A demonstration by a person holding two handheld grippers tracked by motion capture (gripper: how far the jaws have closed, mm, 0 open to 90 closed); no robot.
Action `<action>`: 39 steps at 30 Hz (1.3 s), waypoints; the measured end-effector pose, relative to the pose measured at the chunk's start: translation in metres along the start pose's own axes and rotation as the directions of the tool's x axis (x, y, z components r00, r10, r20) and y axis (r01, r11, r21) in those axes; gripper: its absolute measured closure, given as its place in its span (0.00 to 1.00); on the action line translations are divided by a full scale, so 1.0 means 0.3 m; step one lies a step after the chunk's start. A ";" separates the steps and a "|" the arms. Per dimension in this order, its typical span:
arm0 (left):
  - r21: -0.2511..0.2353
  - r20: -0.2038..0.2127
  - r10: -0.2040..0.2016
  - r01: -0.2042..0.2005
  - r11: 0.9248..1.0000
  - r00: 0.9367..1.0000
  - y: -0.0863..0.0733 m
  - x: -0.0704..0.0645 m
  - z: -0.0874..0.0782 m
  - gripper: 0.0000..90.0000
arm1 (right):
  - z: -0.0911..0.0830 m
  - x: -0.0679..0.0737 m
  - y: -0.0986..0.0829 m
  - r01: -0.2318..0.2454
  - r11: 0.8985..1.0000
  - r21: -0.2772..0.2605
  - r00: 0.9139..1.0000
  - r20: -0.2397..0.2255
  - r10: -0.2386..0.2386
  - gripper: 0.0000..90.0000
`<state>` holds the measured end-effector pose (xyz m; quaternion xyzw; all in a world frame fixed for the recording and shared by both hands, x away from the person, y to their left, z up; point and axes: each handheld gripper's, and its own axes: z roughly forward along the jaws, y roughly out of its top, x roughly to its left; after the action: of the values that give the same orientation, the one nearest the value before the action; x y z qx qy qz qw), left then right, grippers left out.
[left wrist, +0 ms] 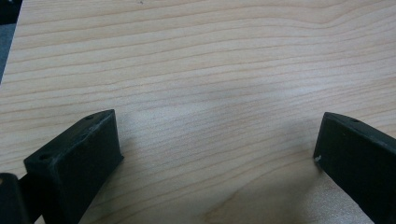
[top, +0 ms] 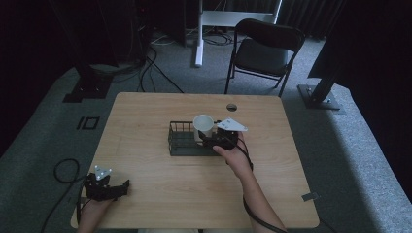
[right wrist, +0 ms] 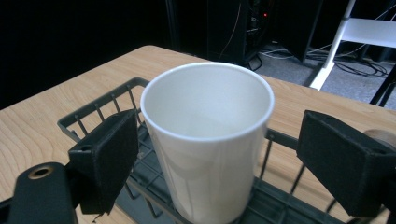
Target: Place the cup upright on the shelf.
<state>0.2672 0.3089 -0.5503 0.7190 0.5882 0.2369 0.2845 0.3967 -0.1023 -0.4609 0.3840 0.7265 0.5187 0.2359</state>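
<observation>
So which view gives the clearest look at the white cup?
The right gripper view: the white cup stands upright in the wire basket, close between the open jaws. The high view shows the cup small, beside the right gripper. The left gripper view looks at bare tabletop.

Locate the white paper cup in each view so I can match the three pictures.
High view: the white paper cup stands upright in the dark wire basket at table centre, by the right gripper.
Left gripper view: bare wood between open jaws; no cup.
Right gripper view: the cup sits centre frame between the open jaws, inside the basket.
Shared landmark: the light wooden table.
</observation>
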 end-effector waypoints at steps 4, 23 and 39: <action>0.000 0.000 0.000 0.000 1.000 1.000 0.000 0.000 0.000 0.01 | -0.019 -0.006 -0.005 0.011 1.000 -0.001 1.000 0.005 -0.011 0.14; 0.000 0.000 0.000 0.000 1.000 1.000 0.000 0.000 0.000 0.01 | -0.081 -0.036 -0.041 0.023 1.000 0.000 0.999 0.025 -0.023 0.14; 0.000 0.000 0.000 0.000 1.000 1.000 0.000 0.000 0.000 0.01 | -0.157 -0.088 -0.056 0.030 0.999 -0.020 0.997 0.071 -0.029 0.14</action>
<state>0.2672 0.3089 -0.5503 0.7191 0.5881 0.2369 0.2844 0.3723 -0.1533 -0.4616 0.3889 0.7178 0.5088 0.2733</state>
